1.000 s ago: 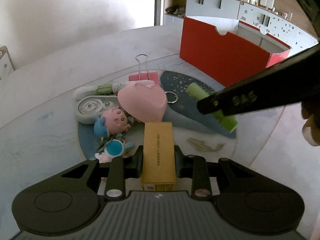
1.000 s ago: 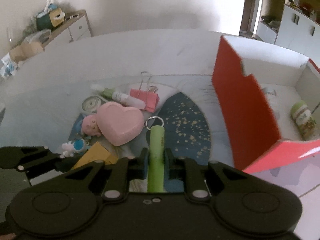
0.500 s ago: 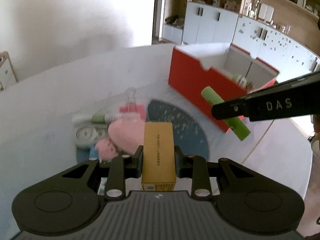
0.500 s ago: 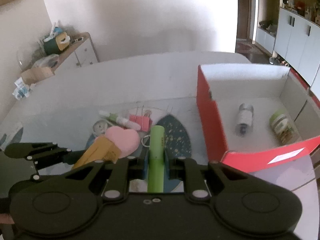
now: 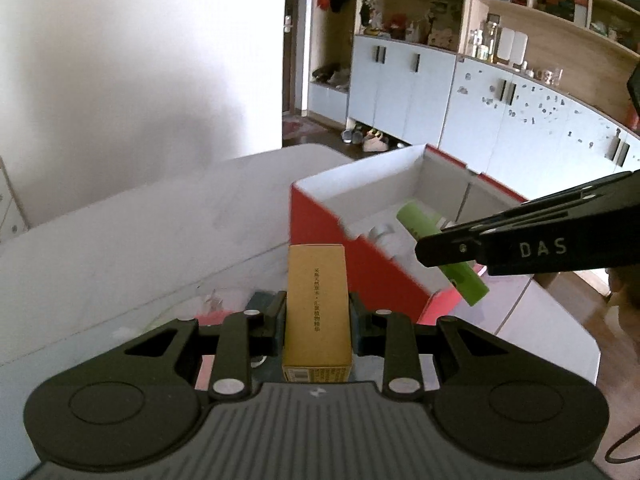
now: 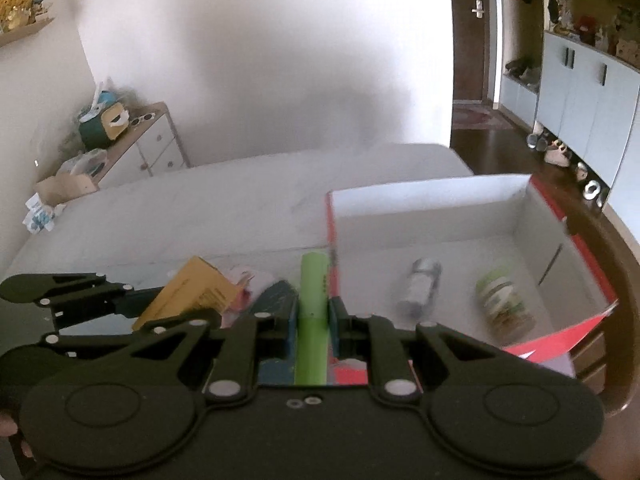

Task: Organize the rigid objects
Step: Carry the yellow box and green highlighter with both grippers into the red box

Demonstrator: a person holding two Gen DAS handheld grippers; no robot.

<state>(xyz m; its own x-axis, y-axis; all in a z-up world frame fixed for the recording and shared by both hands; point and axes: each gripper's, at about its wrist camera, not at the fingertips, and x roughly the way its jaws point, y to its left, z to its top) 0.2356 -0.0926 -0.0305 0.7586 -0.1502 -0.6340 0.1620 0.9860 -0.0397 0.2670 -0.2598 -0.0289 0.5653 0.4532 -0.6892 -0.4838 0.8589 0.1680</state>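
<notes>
Two loads have risen off the counter (image 5: 120, 248). Left wrist view: left gripper (image 5: 316, 312) fingers clamp a yellow carton (image 5: 316, 304) at centre; the red box (image 5: 352, 264) now sits centre-right. Right wrist view: right gripper (image 6: 313, 320) fingers clamp a green tube (image 6: 313, 296) beside the box wall; both look ready for dropping in.

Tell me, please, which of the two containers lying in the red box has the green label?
The jar nearer the red box's right wall: its label is green and white. The other, a small bottle to its left, looks silvery grey and blurred.
</notes>
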